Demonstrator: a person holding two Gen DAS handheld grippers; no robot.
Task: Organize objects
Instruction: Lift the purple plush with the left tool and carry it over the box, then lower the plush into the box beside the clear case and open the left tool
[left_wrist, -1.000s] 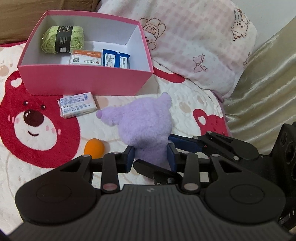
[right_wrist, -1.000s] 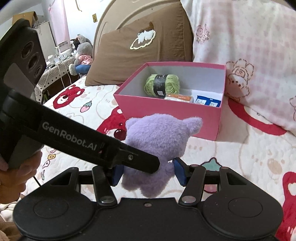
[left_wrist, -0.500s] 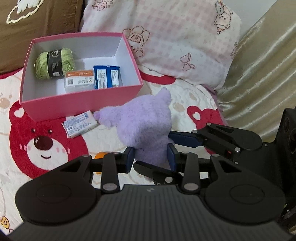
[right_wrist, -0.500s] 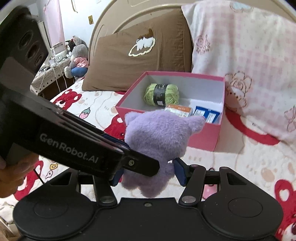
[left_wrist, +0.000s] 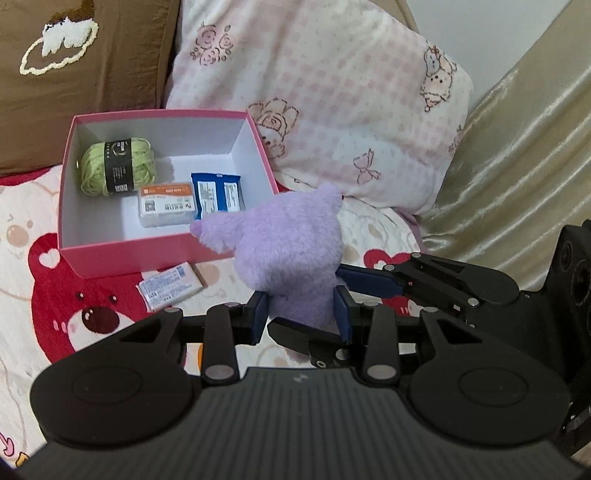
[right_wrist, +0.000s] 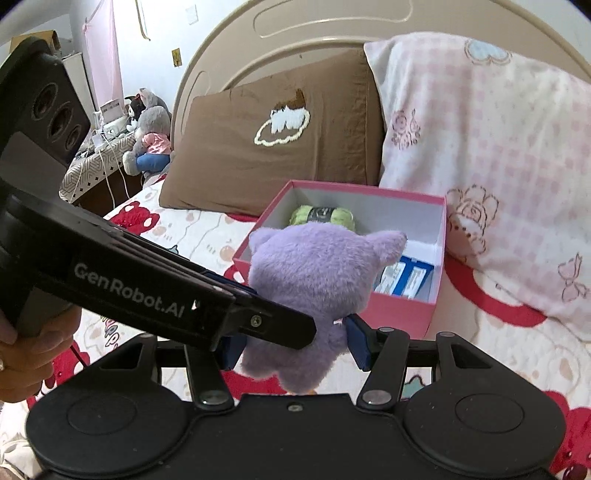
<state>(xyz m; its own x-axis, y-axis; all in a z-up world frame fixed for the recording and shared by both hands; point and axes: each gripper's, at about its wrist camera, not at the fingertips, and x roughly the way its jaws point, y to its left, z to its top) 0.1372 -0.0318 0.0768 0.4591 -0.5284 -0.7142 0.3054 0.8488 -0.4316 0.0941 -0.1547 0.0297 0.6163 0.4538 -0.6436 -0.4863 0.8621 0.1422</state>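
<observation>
Both grippers gripping the purple plush toy (left_wrist: 291, 247)

Left gripper (left_wrist: 300, 314) and right gripper (right_wrist: 293, 345) are clamping its lower body, holding it above the bedspread (left_wrist: 22, 206) beside the pink box (left_wrist: 147, 254).

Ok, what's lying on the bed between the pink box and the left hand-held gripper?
In the left wrist view, a small white labelled packet lies on the bedspread between the pink box and the left hand-held gripper.
</observation>
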